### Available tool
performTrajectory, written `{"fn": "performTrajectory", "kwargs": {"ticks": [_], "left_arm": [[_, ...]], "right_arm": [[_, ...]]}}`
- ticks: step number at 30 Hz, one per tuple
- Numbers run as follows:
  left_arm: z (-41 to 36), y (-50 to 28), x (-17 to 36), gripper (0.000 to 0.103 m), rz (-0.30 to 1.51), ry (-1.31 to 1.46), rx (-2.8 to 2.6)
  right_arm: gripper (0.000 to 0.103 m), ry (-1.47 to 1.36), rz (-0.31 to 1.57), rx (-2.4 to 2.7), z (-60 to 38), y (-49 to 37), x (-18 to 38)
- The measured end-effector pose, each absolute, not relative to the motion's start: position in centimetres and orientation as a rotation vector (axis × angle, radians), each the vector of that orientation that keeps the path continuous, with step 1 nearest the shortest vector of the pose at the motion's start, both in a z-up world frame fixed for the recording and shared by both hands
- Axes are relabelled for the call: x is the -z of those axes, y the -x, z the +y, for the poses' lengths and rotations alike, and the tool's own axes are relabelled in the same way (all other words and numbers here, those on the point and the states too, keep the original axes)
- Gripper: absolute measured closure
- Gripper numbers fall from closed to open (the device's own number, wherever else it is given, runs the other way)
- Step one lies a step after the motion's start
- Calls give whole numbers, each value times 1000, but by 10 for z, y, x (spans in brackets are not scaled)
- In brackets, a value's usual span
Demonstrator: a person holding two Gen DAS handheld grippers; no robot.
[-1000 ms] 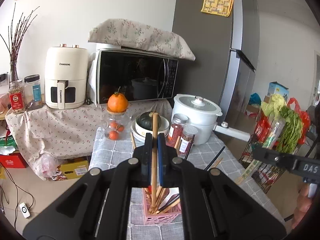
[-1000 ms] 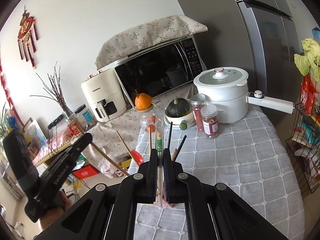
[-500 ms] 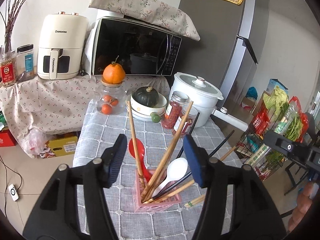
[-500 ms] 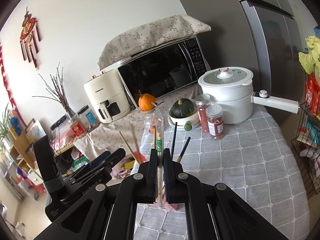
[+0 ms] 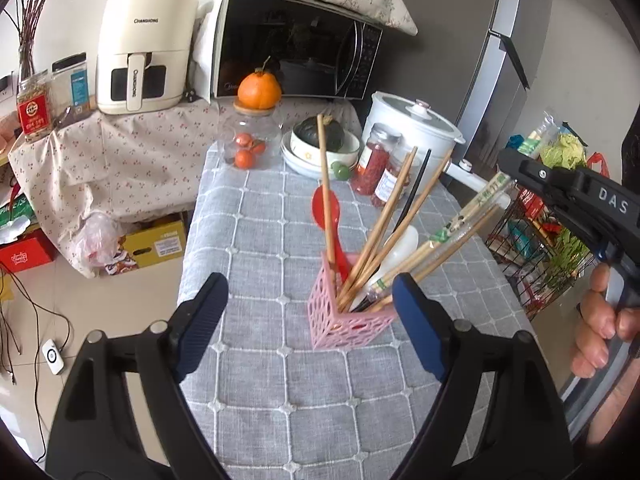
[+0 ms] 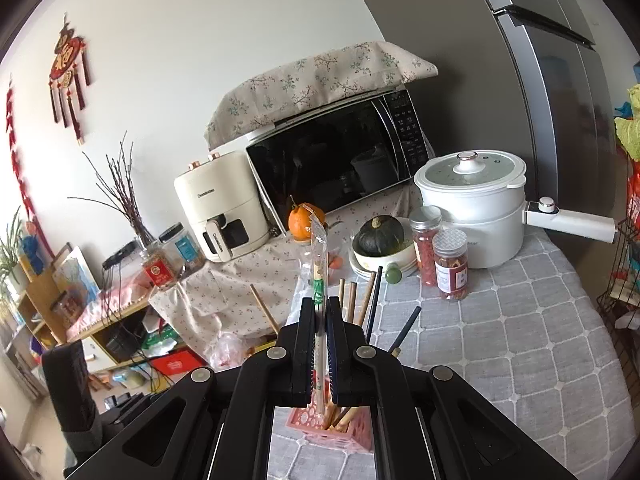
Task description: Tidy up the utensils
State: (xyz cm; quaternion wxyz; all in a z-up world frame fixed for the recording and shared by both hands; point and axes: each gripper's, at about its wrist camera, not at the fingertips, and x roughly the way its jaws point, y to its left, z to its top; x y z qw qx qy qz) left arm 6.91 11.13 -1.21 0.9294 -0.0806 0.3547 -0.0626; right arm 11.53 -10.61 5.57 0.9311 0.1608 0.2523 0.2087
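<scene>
A pink perforated utensil holder (image 5: 347, 320) stands on the grey checked tablecloth (image 5: 260, 240). It holds several wooden chopsticks (image 5: 380, 228), a black chopstick, a red spoon (image 5: 326, 210) and a white spoon (image 5: 396, 254). My left gripper (image 5: 308, 304) is open and empty, pulled back in front of the holder. My right gripper (image 6: 320, 312) is shut on a wrapped pair of chopsticks (image 6: 318, 256), whose lower end reaches into the holder (image 6: 332, 426). The wrapped pair also shows in the left wrist view (image 5: 460, 222), slanting in from the right.
Behind the holder stand a glass jar (image 5: 250, 142) with an orange on top, stacked bowls with a green squash (image 5: 322, 142), two spice jars (image 5: 376, 164) and a white electric pot (image 5: 416, 124). A microwave (image 5: 296, 46) and air fryer (image 5: 144, 46) sit further back. A wire rack (image 5: 540, 248) stands to the right.
My left gripper has opened, released its wooden chopstick into the holder and drawn back. My right gripper has lowered the wrapped chopsticks into the holder.
</scene>
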Motion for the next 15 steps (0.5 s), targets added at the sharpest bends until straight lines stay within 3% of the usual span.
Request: {"fn": "performTrajectory", "kwargs": {"ticks": [11,14,15], "left_arm": [[126,-60,33,18,827,171,114],[123,-61,37,14,849,167,118],[120,-62,38,11,861,164,119]], "right_arm": [[97,-328,592,-382,-65,-146,-15],[95,-327,620,-384,-58,-153,-4],[88,-320,626,-387,-56,-154,-3]]}}
